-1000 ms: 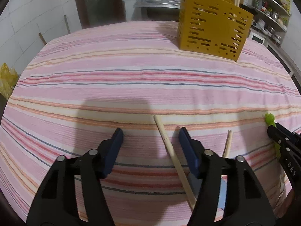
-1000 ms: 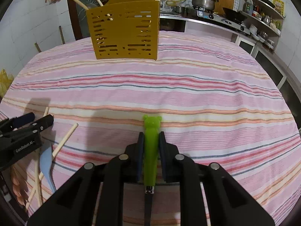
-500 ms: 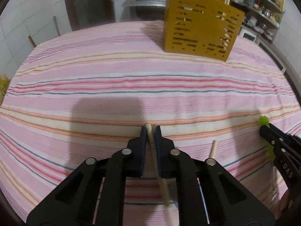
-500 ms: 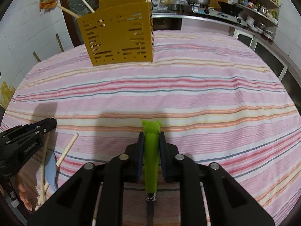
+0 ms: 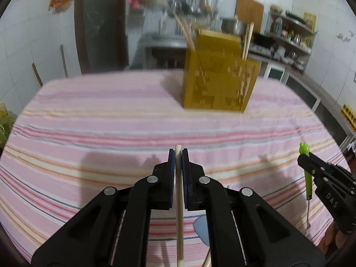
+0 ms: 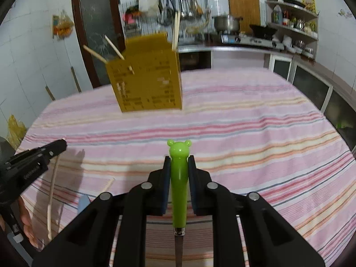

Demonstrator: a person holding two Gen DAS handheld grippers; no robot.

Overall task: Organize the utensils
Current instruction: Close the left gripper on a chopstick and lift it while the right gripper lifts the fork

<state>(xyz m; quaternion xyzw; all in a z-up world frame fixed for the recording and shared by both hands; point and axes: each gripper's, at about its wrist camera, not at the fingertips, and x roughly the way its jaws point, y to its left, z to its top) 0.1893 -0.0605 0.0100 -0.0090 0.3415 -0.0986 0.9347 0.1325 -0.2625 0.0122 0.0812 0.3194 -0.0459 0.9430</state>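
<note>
The chopstick [image 5: 178, 191], flat on the striped tablecloth [image 5: 111, 133] a second ago, is now pinched and raised by the left gripper [image 5: 178, 155]. The green bear-handled utensil [image 6: 179, 178] stays clamped in the right gripper [image 6: 179, 162]. Both can be carried to the yellow holder [image 5: 218, 82], well ahead.

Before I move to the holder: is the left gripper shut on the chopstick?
Shut: the left gripper pads press both sides of the chopstick.

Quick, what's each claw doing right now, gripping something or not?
Left claw: closed on a wooden chopstick.
Right claw: closed on a green bear-topped utensil.
</note>
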